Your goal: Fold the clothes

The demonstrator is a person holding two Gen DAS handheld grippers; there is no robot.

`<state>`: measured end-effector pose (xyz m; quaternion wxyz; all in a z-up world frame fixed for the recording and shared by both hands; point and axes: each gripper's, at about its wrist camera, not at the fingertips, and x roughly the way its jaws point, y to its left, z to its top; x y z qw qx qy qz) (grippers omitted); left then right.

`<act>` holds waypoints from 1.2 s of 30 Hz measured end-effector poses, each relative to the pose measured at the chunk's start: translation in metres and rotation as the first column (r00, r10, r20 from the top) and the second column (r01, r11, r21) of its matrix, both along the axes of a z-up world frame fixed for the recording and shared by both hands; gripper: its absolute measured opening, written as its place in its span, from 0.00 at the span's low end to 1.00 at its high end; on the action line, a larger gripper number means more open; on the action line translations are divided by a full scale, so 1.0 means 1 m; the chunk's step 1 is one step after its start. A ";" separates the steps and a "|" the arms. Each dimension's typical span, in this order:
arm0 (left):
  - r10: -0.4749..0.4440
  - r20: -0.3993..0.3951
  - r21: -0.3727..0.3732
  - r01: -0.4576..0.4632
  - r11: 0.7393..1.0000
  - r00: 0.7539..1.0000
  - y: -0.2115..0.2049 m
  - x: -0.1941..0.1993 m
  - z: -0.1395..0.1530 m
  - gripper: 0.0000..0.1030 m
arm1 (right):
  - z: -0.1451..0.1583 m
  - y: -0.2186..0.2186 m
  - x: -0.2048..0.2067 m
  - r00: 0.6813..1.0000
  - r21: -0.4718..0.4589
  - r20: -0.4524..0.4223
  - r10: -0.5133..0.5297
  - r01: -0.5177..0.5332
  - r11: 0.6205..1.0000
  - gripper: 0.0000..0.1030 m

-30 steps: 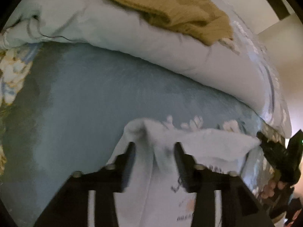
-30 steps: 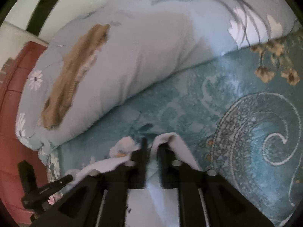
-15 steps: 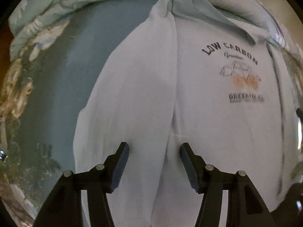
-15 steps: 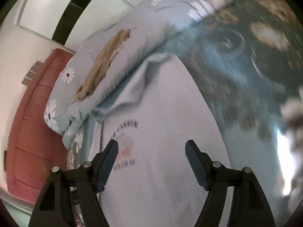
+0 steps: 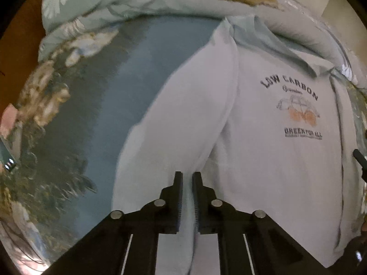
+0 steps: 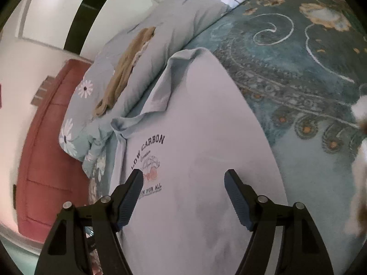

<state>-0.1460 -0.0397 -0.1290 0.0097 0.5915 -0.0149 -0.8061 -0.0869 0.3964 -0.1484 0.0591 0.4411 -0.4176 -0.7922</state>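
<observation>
Pale lavender-white cotton: a polo shirt [image 5: 263, 119] lies face up on a teal bedspread [image 5: 142, 64], its light blue collar [image 5: 270, 39] toward a rolled duvet [image 5: 137, 4] at the far side. The chest print reads "LOW CARBON" above a small car drawing and "GREEN FOR ALL". The shirt's left side is doubled over the body, forming a long crease that runs from beside the collar down to the near hem.

Left gripper [image 5: 187, 178]: the 2 fingers stand nearly together, clenched on a raised ridge of shirt fabric at the lower end of that crease; a thin strip of cloth shows between the pads.

Right gripper [image 6: 183, 178]: the 2 fingers [image 6: 132, 197] are spread wide and released, hovering over the lower body of the shirt [image 6: 206, 137], with nothing between them. Whether the tips touch the cloth cannot be told. The left finger partly covers the lower line of the print.

Surroundings: the bedspread [image 6: 298, 68] carries pale scroll and floral patterns. A mustard-brown garment [image 6: 123, 68] rests on top of the duvet [image 6: 183, 18], which is light blue with white daisies. A red-brown headboard [image 6: 45, 155] and a white wall [image 6: 45, 23] stand beyond the bed in the right wrist view.
</observation>
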 end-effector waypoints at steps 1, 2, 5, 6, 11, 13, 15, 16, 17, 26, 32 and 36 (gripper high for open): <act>0.001 -0.014 -0.008 -0.001 1.000 1.000 0.001 -0.004 0.002 0.04 | -0.001 0.002 0.000 1.000 0.000 0.000 -0.005 0.005 1.000 0.72; 0.006 -0.027 -0.013 -0.006 1.000 1.000 0.002 -0.008 0.005 0.04 | -0.002 0.003 -0.001 1.000 -0.001 0.003 -0.011 0.011 1.000 0.72; 0.042 -0.071 -0.051 -0.046 0.998 0.997 -0.025 -0.020 0.022 0.03 | -0.007 0.007 -0.001 1.000 -0.022 0.012 -0.023 0.023 0.999 0.72; 0.057 -0.085 -0.065 -0.062 0.996 0.995 -0.034 -0.027 0.028 0.03 | -0.007 0.007 -0.001 1.000 -0.026 0.013 -0.025 0.025 0.999 0.72; 0.197 -0.089 -0.020 -0.200 0.980 0.976 -0.081 -0.065 0.049 0.03 | -0.009 0.007 -0.003 1.000 -0.023 0.015 -0.022 0.022 0.999 0.72; 0.189 -0.089 -0.001 -0.190 0.982 0.978 -0.082 -0.069 0.051 0.03 | -0.009 0.006 -0.005 1.000 -0.013 0.015 -0.017 0.018 1.000 0.72; 0.142 -0.083 0.025 -0.141 0.990 0.986 -0.067 -0.066 0.050 0.04 | -0.009 0.004 -0.007 1.000 -0.001 0.012 -0.012 0.012 1.000 0.72; 0.118 -0.076 0.047 -0.115 0.992 0.990 -0.058 -0.065 0.049 0.04 | -0.009 0.003 -0.008 1.000 0.005 0.010 -0.009 0.009 1.000 0.72; 0.098 -0.064 0.066 -0.094 0.993 0.993 -0.048 -0.061 0.045 0.04 | -0.009 0.002 -0.010 1.000 0.011 0.010 -0.005 0.005 1.000 0.72; -0.027 0.079 0.147 0.015 0.989 0.996 0.019 -0.017 -0.005 0.37 | -0.012 0.003 -0.013 1.000 0.000 0.003 0.007 -0.007 1.000 0.72; -0.016 0.078 0.078 0.010 0.997 0.997 0.018 -0.001 -0.017 0.34 | -0.012 0.003 -0.015 1.000 0.000 0.001 0.013 -0.013 1.000 0.72; -0.061 0.068 0.062 0.057 0.996 0.996 0.027 -0.001 -0.016 0.07 | -0.011 0.002 -0.015 1.000 -0.004 0.000 0.008 -0.008 1.000 0.72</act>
